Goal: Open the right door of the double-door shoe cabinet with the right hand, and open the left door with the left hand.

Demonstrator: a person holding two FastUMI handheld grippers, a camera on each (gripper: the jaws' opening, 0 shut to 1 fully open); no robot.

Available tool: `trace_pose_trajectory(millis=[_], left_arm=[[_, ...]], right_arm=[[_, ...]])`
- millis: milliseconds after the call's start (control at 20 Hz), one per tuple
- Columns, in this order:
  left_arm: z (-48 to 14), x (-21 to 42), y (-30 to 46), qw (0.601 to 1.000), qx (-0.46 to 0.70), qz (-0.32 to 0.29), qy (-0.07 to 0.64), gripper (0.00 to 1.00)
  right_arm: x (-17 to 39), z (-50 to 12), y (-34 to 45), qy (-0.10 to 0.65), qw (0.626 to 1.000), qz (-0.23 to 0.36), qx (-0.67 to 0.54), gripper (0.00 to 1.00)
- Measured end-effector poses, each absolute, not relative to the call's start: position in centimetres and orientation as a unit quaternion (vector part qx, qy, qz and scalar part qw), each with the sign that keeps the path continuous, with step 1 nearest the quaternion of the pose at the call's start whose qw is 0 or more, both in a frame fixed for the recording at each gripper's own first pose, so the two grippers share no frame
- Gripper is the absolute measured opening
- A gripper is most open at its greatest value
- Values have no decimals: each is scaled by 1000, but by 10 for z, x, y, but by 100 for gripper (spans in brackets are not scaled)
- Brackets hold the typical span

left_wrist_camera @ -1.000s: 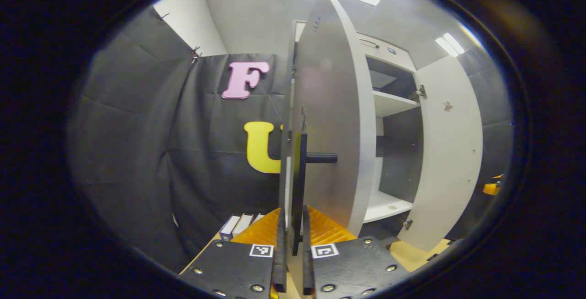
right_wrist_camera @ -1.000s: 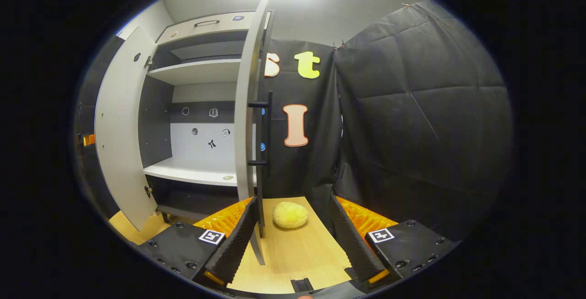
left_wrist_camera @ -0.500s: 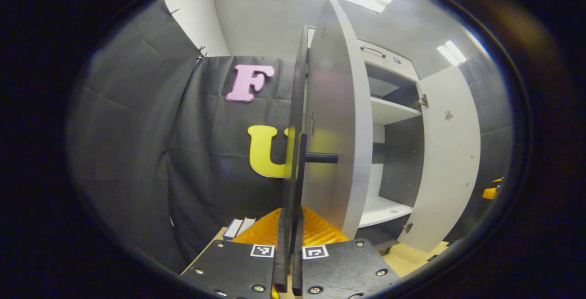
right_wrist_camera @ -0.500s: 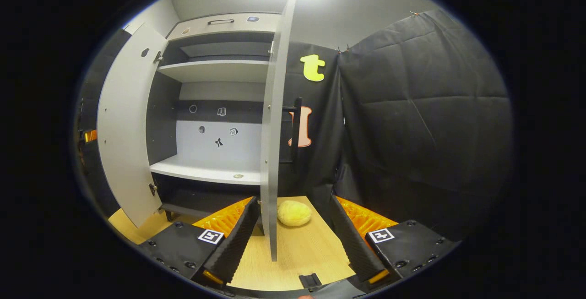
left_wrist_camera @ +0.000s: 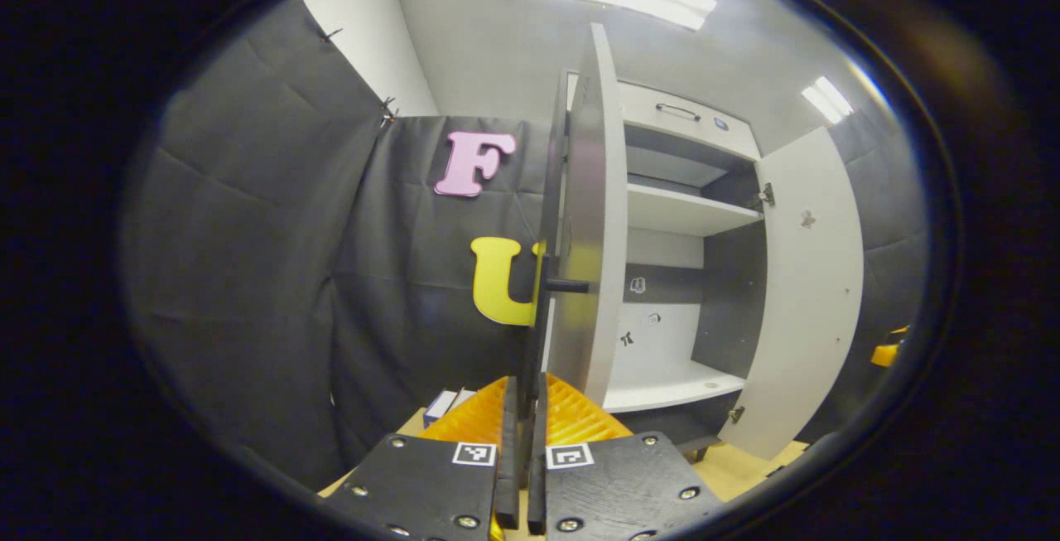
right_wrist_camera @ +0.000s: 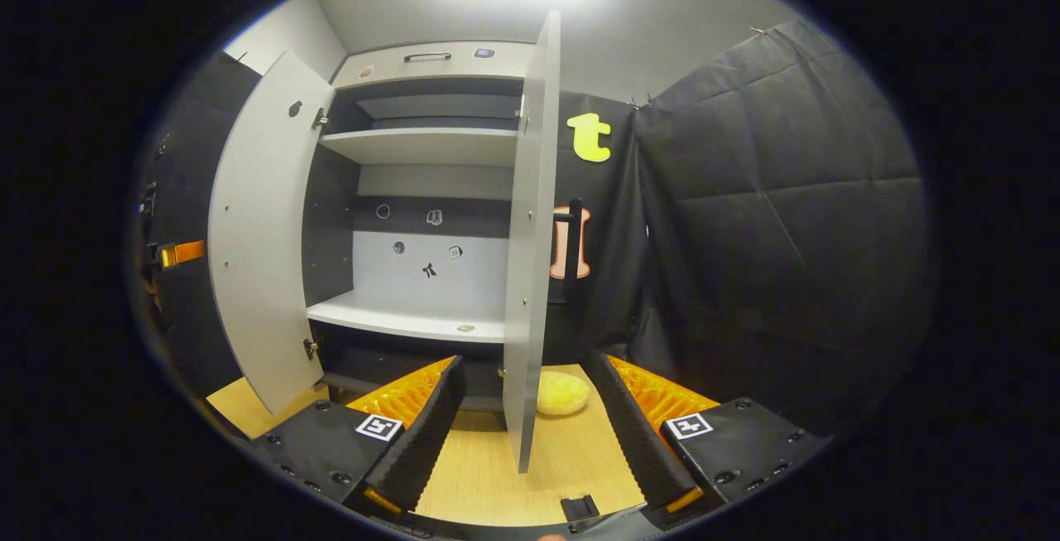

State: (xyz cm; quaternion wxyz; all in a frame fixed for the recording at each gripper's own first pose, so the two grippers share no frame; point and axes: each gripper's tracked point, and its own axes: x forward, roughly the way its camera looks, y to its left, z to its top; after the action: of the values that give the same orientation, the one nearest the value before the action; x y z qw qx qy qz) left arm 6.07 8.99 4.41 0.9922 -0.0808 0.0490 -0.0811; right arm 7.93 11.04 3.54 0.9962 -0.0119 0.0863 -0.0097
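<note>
Pinching together at the bottom of the left gripper view, the left gripper (left_wrist_camera: 522, 450) has its fingers nearly closed, the lower end of the left door's handle (left_wrist_camera: 540, 334) rising from the narrow gap; whether both fingers press on it cannot be made out. Just beyond stands the left door (left_wrist_camera: 590, 226), edge-on and swung wide. In the right gripper view, the right gripper (right_wrist_camera: 530, 425) is spread wide and holds nothing, with the right door (right_wrist_camera: 528, 259) standing edge-on between and beyond its fingers, not touching them. A round yellow object (right_wrist_camera: 565, 392) lies on the wooden floor (right_wrist_camera: 497, 483) behind the door, partly hidden. Farther off, the shoe cabinet (right_wrist_camera: 414, 193) stands open, its shelves bare apart from small marks too small to identify.
</note>
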Motion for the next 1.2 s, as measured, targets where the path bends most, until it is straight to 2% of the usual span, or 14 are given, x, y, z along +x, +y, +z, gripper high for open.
trace_pose_trajectory(millis=[50,100,150,200,250,300,450,500,550,650,750,800,900,1200], left_arm=[[46,49,90,994,-76,-68,49,0],[45,38,87,994,-70,-61,52,8],[47,26,83,995,-59,-56,54,8],[49,15,82,996,-48,-48,56,13],[51,5,80,997,-35,-40,56,21],[55,-6,76,998,-23,-35,55,28],[64,-32,65,998,-14,-27,51,48],[62,-38,63,998,-14,-23,51,70],[64,-45,62,999,-12,-14,50,92],[66,-59,63,999,-6,0,52,94],[65,-72,58,999,2,6,53,94],[64,-78,56,998,10,9,55,94],[64,-89,54,998,26,14,55,94],[60,-120,53,997,43,29,57,94]], right_arm=[[76,36,109,87,996,0,-12,99],[71,37,108,86,996,9,-11,96],[69,38,106,84,996,16,-10,99],[65,39,102,82,996,21,-8,96],[63,39,99,82,996,27,-5,99],[60,39,96,81,996,33,-3,96],[52,41,87,79,996,42,3,96],[49,43,84,76,996,45,4,99],[46,45,81,75,996,47,4,96],[40,49,76,71,996,51,0,99],[37,52,73,65,996,54,-2,96],[35,54,72,62,997,56,-2,99],[33,56,72,55,997,58,1,96],[29,57,68,47,997,61,9,99]])
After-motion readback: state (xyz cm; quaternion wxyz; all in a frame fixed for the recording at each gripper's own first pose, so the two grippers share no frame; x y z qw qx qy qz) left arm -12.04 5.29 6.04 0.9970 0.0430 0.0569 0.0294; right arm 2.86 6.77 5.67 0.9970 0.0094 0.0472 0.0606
